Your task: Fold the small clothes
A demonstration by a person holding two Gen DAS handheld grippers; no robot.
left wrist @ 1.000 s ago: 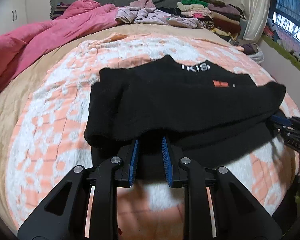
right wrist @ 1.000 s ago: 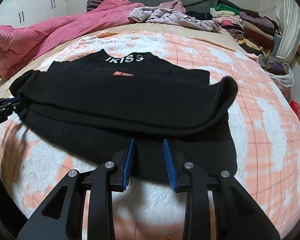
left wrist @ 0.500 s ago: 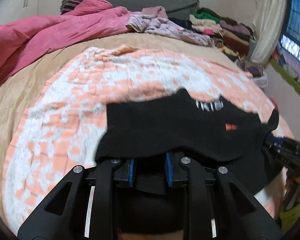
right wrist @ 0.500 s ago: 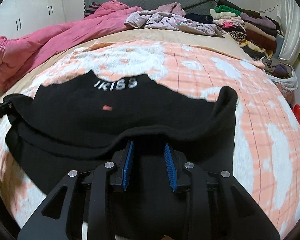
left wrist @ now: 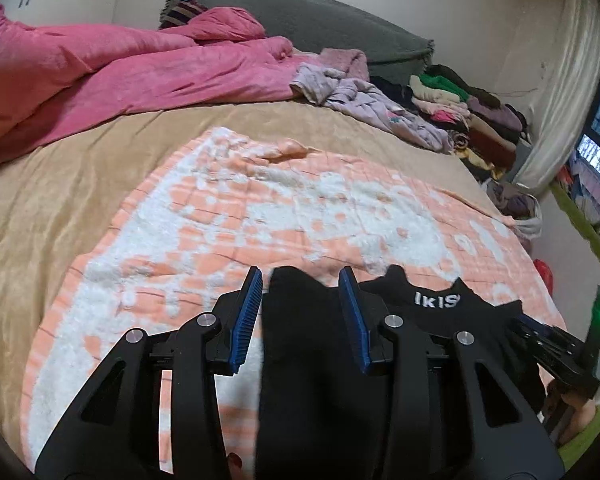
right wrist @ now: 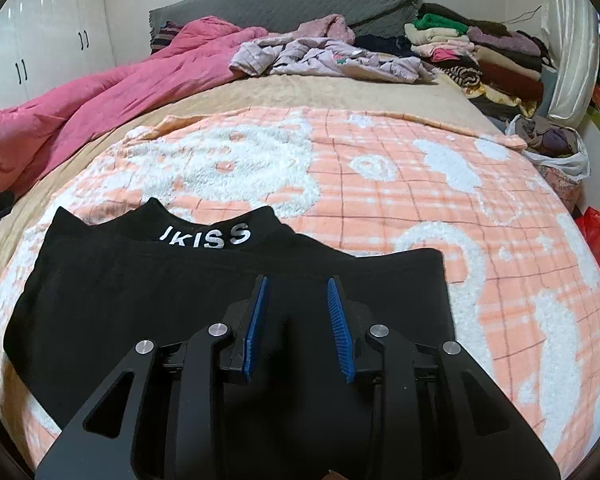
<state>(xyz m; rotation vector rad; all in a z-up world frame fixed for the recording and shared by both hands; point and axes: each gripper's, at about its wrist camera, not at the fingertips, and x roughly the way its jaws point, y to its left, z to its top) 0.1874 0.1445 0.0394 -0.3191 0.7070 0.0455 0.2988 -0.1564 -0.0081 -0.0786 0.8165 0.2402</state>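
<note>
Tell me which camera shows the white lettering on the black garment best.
The right wrist view: the white lettering reads in full on the collar of the black garment, unblocked. The left wrist view catches it smaller, its end hidden at the collar's edge.

Black top [right wrist: 148,300] now folded, nearer.

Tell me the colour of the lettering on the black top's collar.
White lettering, clearest in the right wrist view.

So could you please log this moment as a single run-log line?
task: fold small clothes | item: black top on orange blanket | left claw: opening, cloth between pads | right claw: opening over top
</note>
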